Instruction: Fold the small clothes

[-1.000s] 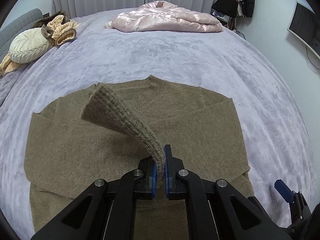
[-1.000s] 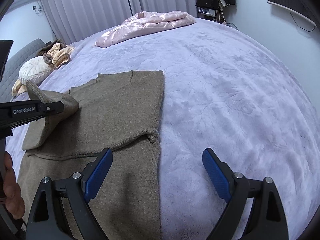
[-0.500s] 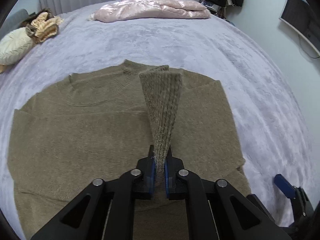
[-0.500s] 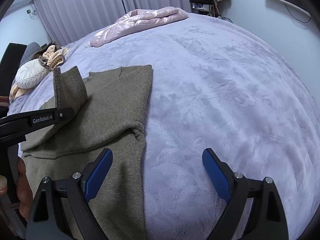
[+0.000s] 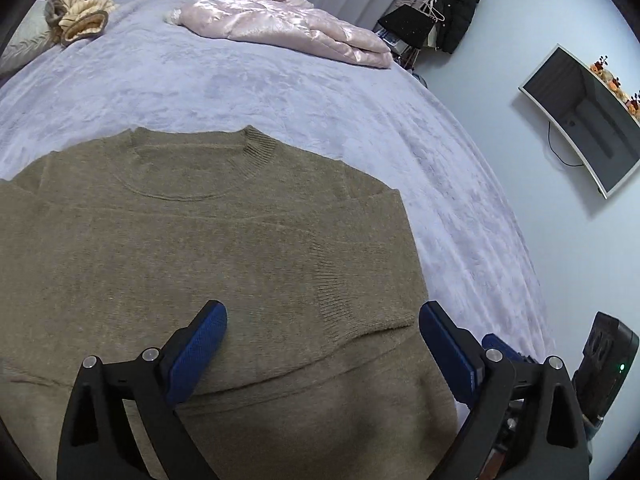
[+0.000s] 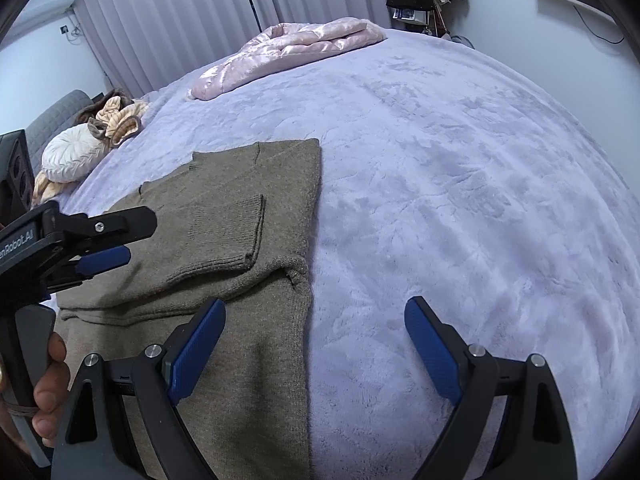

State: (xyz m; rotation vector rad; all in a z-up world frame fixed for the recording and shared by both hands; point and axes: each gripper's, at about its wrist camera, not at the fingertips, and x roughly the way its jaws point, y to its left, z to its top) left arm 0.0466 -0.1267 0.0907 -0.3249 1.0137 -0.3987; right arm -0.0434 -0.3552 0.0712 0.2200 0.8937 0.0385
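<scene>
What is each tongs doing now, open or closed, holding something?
Left tongs: open, holding nothing, above the sweater.
Right tongs: open, holding nothing.

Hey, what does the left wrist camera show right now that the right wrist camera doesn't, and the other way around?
Only the left wrist view shows the whole curved monitor on the wall and the open left gripper from behind.

Only the right wrist view shows the round white cushion, the hand holding the left gripper's handle, and the open right gripper over the sweater's edge.

Both show the brown sweater with its sleeve folded across, the pink jacket and the lavender bedspread.
</scene>
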